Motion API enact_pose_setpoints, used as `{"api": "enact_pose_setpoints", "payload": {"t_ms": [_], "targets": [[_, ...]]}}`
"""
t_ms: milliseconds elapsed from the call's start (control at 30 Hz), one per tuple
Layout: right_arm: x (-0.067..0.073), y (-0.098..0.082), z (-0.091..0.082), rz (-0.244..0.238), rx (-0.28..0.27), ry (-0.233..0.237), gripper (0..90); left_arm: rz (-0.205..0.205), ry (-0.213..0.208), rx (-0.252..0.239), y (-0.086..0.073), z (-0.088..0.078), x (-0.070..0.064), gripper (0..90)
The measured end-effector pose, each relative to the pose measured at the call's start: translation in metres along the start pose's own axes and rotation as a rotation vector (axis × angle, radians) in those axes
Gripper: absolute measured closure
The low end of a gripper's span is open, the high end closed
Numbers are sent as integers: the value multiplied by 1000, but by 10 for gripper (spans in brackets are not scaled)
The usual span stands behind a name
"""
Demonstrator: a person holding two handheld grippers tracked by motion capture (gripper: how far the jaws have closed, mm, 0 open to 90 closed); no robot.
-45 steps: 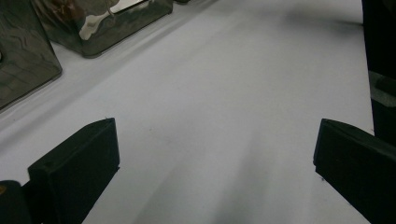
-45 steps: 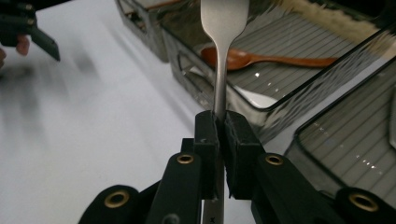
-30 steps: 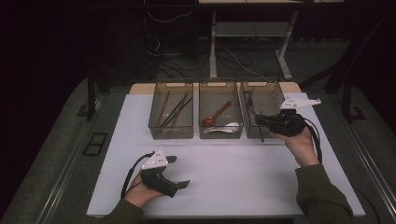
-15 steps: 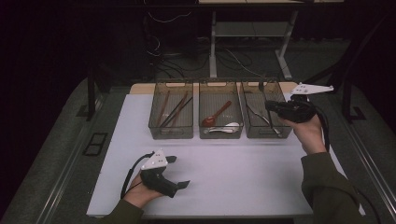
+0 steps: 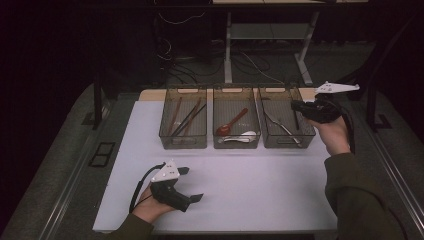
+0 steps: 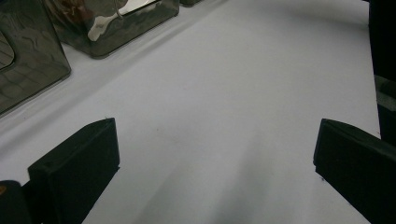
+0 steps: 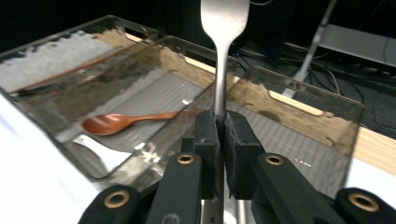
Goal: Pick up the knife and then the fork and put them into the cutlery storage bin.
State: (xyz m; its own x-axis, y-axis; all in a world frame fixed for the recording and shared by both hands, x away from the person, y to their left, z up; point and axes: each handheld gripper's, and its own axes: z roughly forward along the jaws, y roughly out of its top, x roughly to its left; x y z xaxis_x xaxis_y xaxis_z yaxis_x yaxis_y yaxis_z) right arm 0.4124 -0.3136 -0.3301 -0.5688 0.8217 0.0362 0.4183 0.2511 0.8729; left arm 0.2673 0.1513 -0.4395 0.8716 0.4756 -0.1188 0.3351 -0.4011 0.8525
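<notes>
Pinched by its handle between the shut jaws of the right gripper [image 7: 220,135], the metal fork [image 7: 223,28] has been lifted clear above the right-hand bin [image 5: 285,137], freeing it to be carried elsewhere, while the left gripper [image 5: 186,184] rests wide open and empty on the white table [image 5: 260,185].

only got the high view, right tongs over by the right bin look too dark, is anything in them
Observer: Yes. In the right gripper view the right tongs are shut on a thin metal handle.
Operator: how's it sitting
Observer: Upright. Its flat, wide end sticks up above the pads, and the other end is hidden below.
Operator: and the left tongs
Observer: In the left gripper view the left tongs are wide open, with bare white table between them.
</notes>
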Motion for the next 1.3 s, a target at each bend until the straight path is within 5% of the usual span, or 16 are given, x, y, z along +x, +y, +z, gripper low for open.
{"api": "enact_pose_setpoints", "payload": {"t_ms": [567, 900, 1300], "targets": [[-26, -26, 19, 44, 130, -74, 833, 2, -3, 0, 0, 0, -1, 0], [-32, -42, 31, 38, 252, -93, 833, -2, -4, 0, 0, 0, -1, 0], [-30, -47, 41, 14, 334, -94, 830, -3, -7, 4, -1, 1, -1, 0]]}}
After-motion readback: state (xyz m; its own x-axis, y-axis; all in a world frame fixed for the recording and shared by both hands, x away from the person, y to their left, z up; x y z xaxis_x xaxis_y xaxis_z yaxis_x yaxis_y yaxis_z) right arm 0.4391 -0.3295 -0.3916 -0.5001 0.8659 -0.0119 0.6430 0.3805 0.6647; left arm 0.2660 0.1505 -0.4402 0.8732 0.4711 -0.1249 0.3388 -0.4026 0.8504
